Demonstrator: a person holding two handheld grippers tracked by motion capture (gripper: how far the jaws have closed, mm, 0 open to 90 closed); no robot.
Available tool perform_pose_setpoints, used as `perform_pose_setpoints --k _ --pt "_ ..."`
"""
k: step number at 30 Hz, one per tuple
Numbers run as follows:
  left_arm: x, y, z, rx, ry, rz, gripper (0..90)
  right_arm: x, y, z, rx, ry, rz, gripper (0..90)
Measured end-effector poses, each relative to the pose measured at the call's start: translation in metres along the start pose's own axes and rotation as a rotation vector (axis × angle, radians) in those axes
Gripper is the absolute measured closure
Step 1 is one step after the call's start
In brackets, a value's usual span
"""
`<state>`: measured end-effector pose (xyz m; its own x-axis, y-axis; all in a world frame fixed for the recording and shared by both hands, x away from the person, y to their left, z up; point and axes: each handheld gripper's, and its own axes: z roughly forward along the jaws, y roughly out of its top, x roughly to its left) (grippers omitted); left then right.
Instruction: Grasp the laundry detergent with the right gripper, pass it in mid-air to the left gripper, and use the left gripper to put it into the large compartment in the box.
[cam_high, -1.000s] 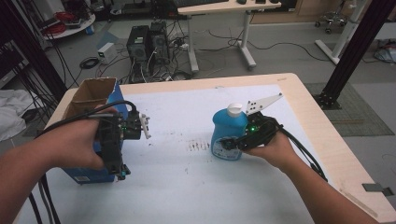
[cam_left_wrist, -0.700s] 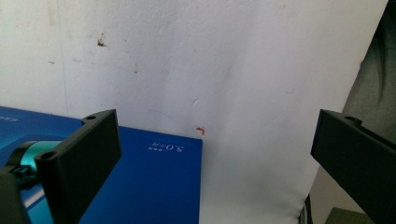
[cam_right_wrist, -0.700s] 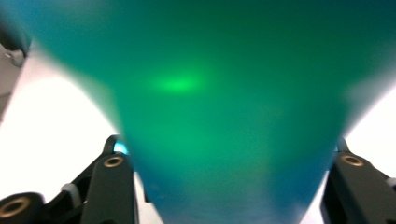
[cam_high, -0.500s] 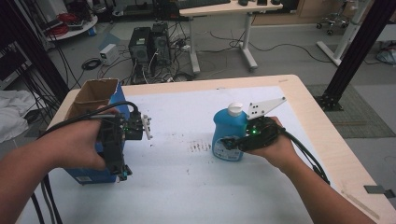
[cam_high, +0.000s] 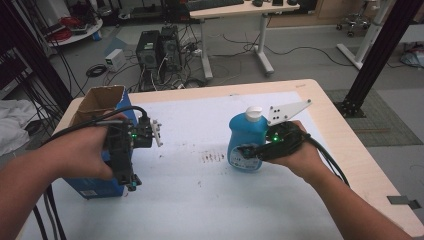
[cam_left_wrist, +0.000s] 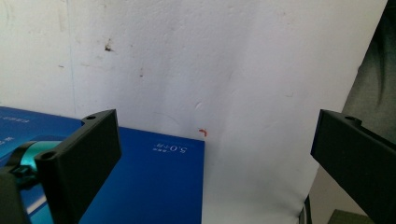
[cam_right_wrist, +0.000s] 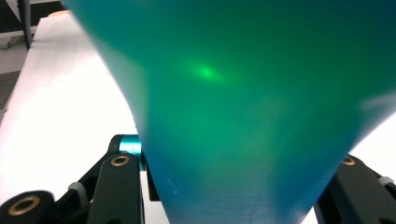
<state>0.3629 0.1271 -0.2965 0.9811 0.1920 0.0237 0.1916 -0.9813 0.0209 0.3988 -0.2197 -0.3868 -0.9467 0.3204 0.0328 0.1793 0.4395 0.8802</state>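
clamping the blue bottle (cam_high: 246, 145) at its lower body, the right gripper (cam_high: 250, 151) has its jaws pressed against both sides; they have just closed on it. bottle stands upright, white cap up, right of centre on the white mat (cam_high: 200, 200). left gripper (cam_high: 131, 182) is spread wide over the blue box (cam_high: 90, 185) at the mat's left edge.

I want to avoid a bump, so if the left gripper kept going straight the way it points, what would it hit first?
Probably the white table cover. The left gripper has open jaws with nothing between them, and that sheet lies straight ahead. The blue box sits just off to one side, near one jaw; depth is uncertain.
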Motion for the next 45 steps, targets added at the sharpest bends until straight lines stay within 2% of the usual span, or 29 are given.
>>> perform_pose_setpoints --k 8,12,15,16,17,18,23,32,33,38,39,45 --pt "0.0 0.008 -0.009 -0.004 0.007 0.008 1.7 0.009 0.008 -0.01 -0.009 0.025 -0.029 46.8" --pt "0.0 0.015 -0.014 -0.006 0.009 0.019 1.7 0.017 0.016 -0.01 -0.008 0.058 -0.05 46.8" --pt "-0.001 0.021 -0.018 -0.014 0.007 0.031 1.7 0.028 0.026 -0.006 -0.013 0.102 -0.083 46.8" --pt "-0.001 0.021 -0.018 -0.014 0.007 0.031 1.7 0.028 0.026 -0.006 -0.013 0.102 -0.083 46.8" --pt "-0.002 0.023 -0.019 -0.022 0.004 0.031 1.7 0.033 0.03 -0.002 -0.011 0.127 -0.095 46.8" --pt "-0.002 0.023 -0.019 -0.022 0.004 0.031 1.7 0.033 0.03 -0.002 -0.011 0.127 -0.095 46.8" --pt "-0.004 0.027 -0.022 -0.025 0.006 0.042 1.7 0.046 0.036 0.013 -0.002 0.18 -0.121 46.8" --pt "-0.009 0.031 -0.026 -0.042 0.005 0.05 1.7 0.062 0.035 0.038 0.011 0.233 -0.132 46.8" --pt "-0.01 0.032 -0.026 -0.039 0.004 0.056 1.7 0.067 0.036 0.046 0.005 0.251 -0.129 46.8" --pt "-0.013 0.036 -0.027 -0.041 0.004 0.061 1.7 0.077 0.04 0.064 0.016 0.286 -0.141 46.8" --pt "-0.014 0.038 -0.028 -0.046 0.003 0.068 1.7 0.082 0.042 0.073 0.024 0.305 -0.141 46.8" --pt "-0.018 0.042 -0.031 -0.053 -0.002 0.085 1.7 0.091 0.047 0.092 0.02 0.336 -0.149 46.9"
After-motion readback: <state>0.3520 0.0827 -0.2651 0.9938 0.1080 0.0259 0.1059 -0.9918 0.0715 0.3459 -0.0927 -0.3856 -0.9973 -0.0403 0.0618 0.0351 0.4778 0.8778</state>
